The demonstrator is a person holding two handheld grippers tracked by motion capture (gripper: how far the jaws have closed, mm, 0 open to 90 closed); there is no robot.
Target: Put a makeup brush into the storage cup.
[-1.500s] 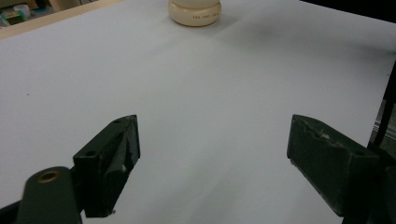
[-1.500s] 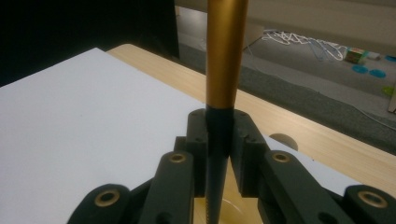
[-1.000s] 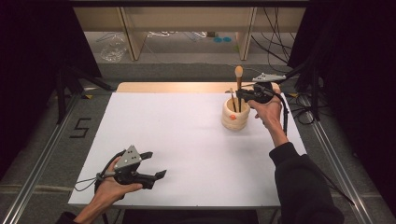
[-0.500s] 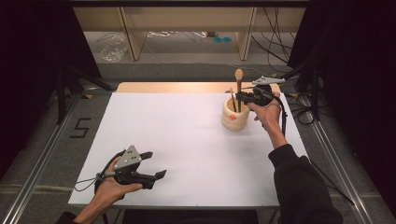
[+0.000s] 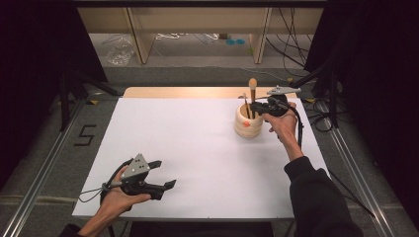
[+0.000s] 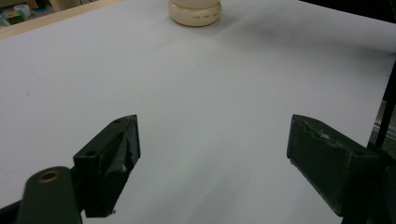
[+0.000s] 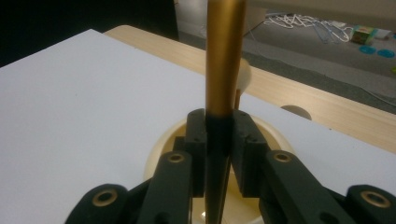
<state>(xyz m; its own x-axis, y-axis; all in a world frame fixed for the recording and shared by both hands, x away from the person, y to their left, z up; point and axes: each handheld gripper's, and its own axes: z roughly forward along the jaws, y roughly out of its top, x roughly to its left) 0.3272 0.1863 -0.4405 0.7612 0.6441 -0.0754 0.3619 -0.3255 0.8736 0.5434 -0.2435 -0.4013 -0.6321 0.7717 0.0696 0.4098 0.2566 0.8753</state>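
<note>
A cream, ribbed holder (image 5: 248, 123) stands on the white sheet (image 5: 197, 143) at the far right. My right gripper (image 5: 254, 106) is just above its mouth, shut on an upright tool with a gold handle (image 5: 253, 91). In the right gripper view the gold handle (image 7: 225, 56) rises between the pressed pads (image 7: 198, 135), and its lower end points into the holder (image 7: 161, 149). A thin brown stick (image 5: 245, 104) also stands in the holder. My left gripper (image 5: 167, 174) rests near the front left edge, open, with nothing between its jaws. Its own view shows the gripper (image 6: 212, 154) and the holder (image 6: 194, 11) far ahead.
A bare wooden strip (image 5: 197, 92) runs behind the sheet. Metal rails (image 5: 44, 168) flank the table on both sides. Shelf legs (image 5: 138, 34) and cables (image 5: 188, 36) lie on the floor beyond. A cable (image 5: 299, 128) trails from the right gripper.
The right gripper has sunk slightly with the gold-handled tool toward the holder. The left gripper has stayed where it was.
</note>
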